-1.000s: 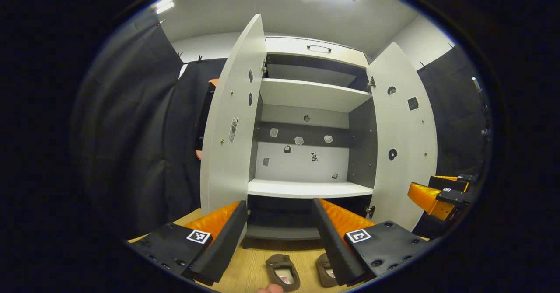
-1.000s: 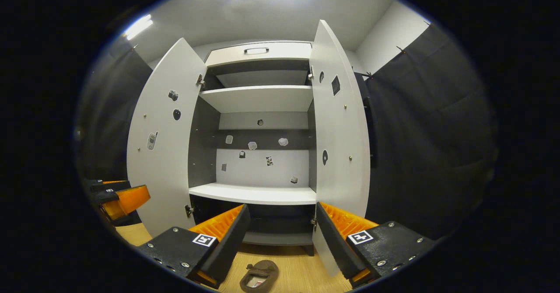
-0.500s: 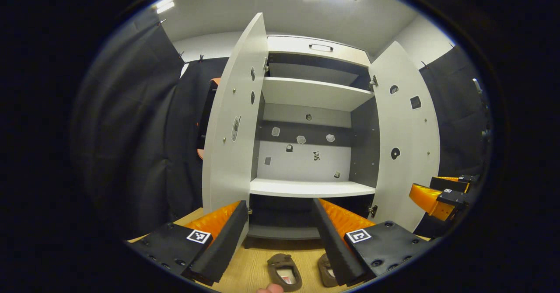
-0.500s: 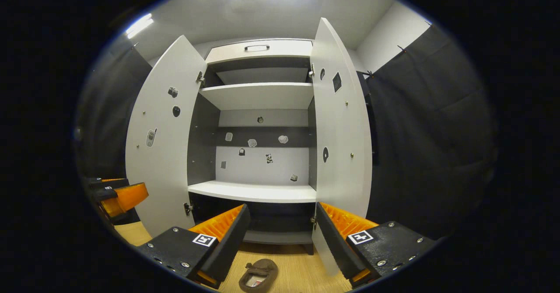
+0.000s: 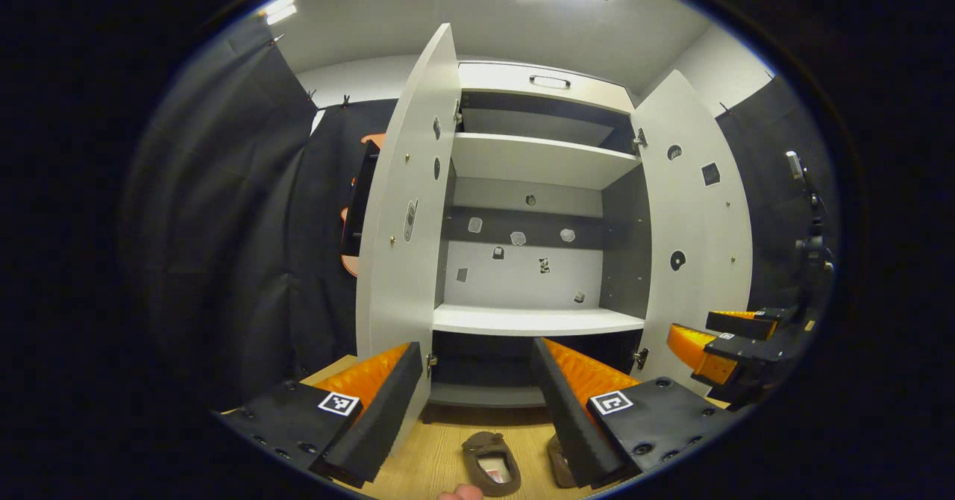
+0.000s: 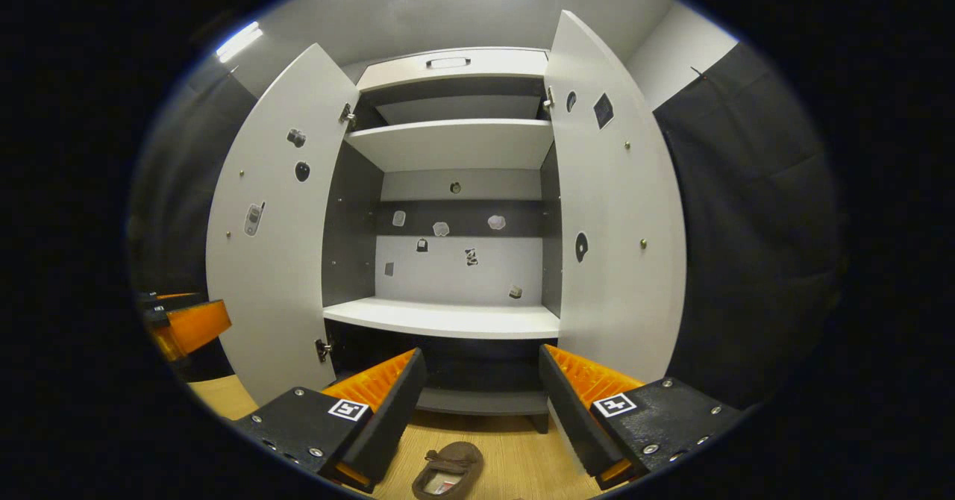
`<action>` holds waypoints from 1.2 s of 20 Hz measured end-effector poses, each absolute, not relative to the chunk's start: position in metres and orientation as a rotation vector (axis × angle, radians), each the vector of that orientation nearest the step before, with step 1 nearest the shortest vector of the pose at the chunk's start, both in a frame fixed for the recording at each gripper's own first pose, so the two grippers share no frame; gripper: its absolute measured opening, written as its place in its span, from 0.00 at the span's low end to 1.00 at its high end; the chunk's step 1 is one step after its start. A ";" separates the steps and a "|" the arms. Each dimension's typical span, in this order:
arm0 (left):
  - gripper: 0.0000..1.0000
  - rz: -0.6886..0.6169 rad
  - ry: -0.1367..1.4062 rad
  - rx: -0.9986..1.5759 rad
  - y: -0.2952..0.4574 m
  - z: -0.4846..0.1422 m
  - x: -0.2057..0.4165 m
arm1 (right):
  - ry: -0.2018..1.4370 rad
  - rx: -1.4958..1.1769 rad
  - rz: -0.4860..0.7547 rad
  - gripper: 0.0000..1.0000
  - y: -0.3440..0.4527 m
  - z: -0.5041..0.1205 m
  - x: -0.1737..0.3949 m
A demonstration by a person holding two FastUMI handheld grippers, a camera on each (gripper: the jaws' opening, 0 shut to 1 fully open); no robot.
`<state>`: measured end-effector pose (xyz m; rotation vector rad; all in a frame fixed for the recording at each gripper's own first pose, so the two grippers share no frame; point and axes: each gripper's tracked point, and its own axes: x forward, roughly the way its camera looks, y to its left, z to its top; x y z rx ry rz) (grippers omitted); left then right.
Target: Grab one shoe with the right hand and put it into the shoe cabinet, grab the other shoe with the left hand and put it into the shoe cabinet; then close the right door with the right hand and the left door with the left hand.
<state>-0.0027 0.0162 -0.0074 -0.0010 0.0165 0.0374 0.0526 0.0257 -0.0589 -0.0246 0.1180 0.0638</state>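
- The left gripper (image 5: 477,403) has its jaws spread wide, nothing between them and touching nothing; they point at the open shoe cabinet (image 5: 533,321).
- The right gripper (image 6: 481,407) likewise has its jaws spread wide and empty, aimed at the cabinet's lower opening.
- Both brown shoes lie on the wooden floor (image 5: 433,463) in front of the cabinet, below the grippers. In the left gripper view, one shoe (image 5: 492,461) sits in the gap between the fingers, and the other shoe (image 5: 558,464) lies just beside it, partly hidden behind the right-hand finger.
- In the right gripper view, a single brown shoe (image 6: 449,470) lies on the floor between the fingers.
- The left door (image 5: 403,224) and the right door (image 5: 697,224) both stand wide open; the white shelves inside are bare.
- The left gripper view catches the right gripper at its right edge, beside the right door, and a fingertip (image 5: 460,493) at the bottom edge.
- The right gripper view catches the left gripper at its left edge, beside the left door.
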 end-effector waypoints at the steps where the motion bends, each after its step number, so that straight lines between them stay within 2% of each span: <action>1: 0.96 0.042 0.019 0.002 0.018 -0.008 -0.003 | 0.146 -0.037 0.068 0.94 0.028 -0.075 0.060; 7: 0.96 0.043 0.010 0.000 0.020 -0.006 -0.002 | 0.380 -0.084 0.084 0.94 0.041 -0.198 0.074; 14: 0.96 0.056 0.019 -0.011 0.025 -0.012 -0.002 | 0.632 -0.149 0.091 0.95 0.032 -0.323 0.041; 18: 0.96 0.068 0.029 -0.014 0.030 -0.015 -0.002 | 0.771 -0.168 0.077 0.95 0.024 -0.369 0.026; 23: 0.96 0.076 0.033 -0.003 0.032 -0.016 -0.003 | 0.811 -0.151 0.090 0.90 0.027 -0.396 0.038; 24: 0.94 0.076 0.034 -0.001 0.032 -0.016 -0.002 | 0.818 -0.153 0.089 0.90 0.027 -0.400 0.041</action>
